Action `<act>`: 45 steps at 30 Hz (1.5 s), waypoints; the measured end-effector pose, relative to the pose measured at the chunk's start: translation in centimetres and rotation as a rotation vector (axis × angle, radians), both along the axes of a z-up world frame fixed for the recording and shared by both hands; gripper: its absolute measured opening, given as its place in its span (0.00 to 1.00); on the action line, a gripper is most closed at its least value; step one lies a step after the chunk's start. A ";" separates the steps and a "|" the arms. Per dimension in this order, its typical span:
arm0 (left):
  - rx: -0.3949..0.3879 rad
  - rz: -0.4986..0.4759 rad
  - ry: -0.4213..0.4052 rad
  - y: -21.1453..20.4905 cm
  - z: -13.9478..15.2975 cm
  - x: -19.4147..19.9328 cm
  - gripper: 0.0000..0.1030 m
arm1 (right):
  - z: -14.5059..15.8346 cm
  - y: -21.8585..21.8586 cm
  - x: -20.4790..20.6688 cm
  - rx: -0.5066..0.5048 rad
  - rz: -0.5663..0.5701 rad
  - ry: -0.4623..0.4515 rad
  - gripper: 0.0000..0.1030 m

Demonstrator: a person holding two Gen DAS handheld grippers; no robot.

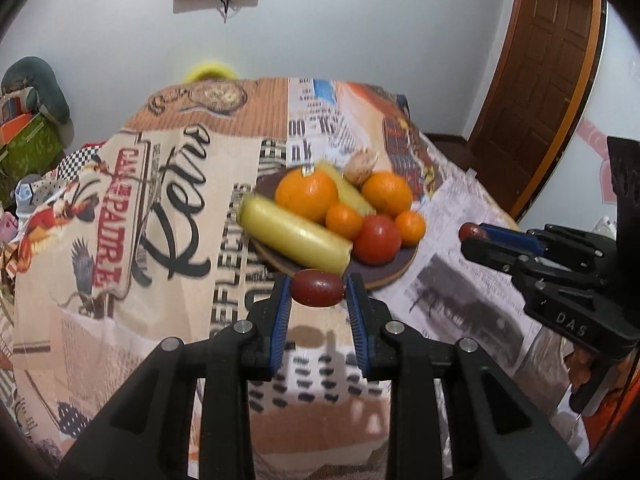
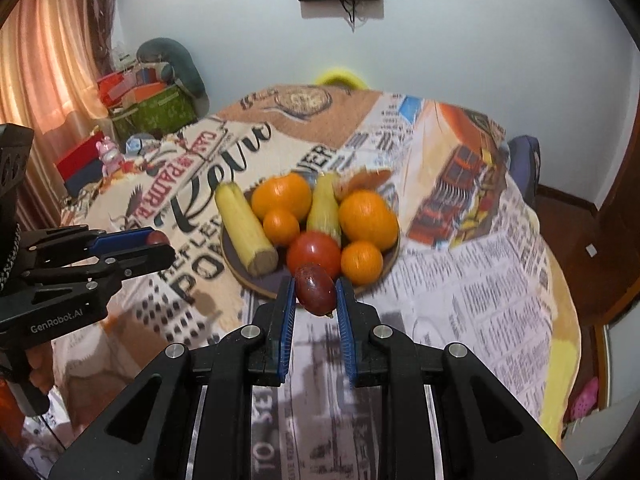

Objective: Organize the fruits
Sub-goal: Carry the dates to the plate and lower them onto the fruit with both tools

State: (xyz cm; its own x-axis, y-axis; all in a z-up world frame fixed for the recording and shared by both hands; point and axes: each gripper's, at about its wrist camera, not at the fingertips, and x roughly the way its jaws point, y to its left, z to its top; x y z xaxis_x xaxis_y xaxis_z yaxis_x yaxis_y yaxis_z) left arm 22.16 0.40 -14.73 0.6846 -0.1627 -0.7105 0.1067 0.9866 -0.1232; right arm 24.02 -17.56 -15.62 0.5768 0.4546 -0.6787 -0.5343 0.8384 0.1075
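Fruits sit piled on a dark plate just ahead of both claws, on the cloth-covered worktop: corn cob w/ oranges and a tomato. Left claw is clenched on a dark red grape, held above the worktop, near the plate's front rim. Right claw grips another dark red fruit, just short of the tomato.

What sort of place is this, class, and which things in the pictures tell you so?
Probably a room in a home. A table under a printed tablecloth carries a plate of fruit, a wooden door stands to one side, and curtains hang beside cluttered boxes.
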 end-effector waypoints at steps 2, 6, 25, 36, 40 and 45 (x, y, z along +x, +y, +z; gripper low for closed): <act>-0.008 0.003 -0.014 0.1 0.5 0.4 0.27 | 0.3 0.3 0.3 0.007 0.001 -0.010 0.18; -0.021 0.003 -0.036 0.2 1.3 1.4 0.27 | 0.6 0.8 1.0 0.016 0.003 -0.021 0.18; -0.019 -0.015 -0.042 -0.1 0.2 7.1 0.27 | -0.8 1.4 5.6 0.035 -0.014 0.008 0.18; -0.028 -0.009 -0.005 0.5 -1.8 9.4 0.27 | -2.7 2.2 7.5 0.031 -0.010 0.042 0.18; -0.045 -0.009 0.015 0.7 -2.5 10.0 0.27 | -3.2 2.5 7.8 0.023 -0.004 0.055 0.18; -0.044 -0.004 0.022 0.6 -3.0 10.3 0.27 | -3.6 2.4 7.9 0.031 -0.009 0.060 0.18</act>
